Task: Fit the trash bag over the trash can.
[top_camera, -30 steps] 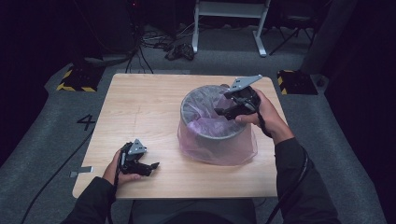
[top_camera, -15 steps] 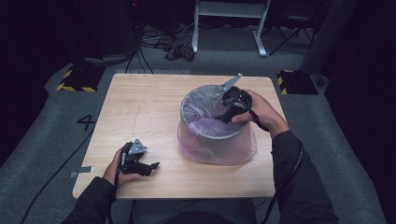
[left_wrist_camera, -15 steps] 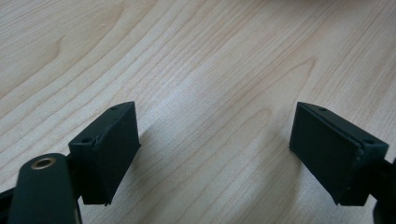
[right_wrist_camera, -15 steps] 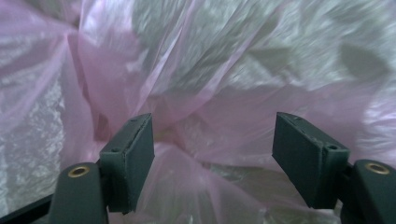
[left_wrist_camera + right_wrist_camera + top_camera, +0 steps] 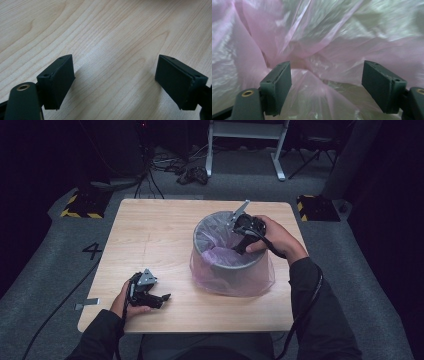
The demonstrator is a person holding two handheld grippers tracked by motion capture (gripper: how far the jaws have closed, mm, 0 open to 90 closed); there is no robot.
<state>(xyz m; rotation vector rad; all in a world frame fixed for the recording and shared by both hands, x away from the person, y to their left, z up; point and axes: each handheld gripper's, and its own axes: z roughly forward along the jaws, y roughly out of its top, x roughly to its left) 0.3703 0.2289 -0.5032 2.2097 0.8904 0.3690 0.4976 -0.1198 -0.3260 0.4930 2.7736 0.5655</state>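
The right hand-held gripper point(image 5: 239, 241) is dipping deeper into the bin point(image 5: 227, 251) than a second ago, tipping from above the rim down inside it; judging by that, it is going for the pink liner point(image 5: 319, 45), crumpled and glossy, bunching just ahead of its spread jaws. The left hand-held gripper point(image 5: 159, 298) is resting on the bench point(image 5: 150, 235), jaws apart.

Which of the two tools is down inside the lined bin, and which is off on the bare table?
The right tool dips into the bin, jaws open over the pink liner. The left tool sits apart on the table, jaws open over bare wood.
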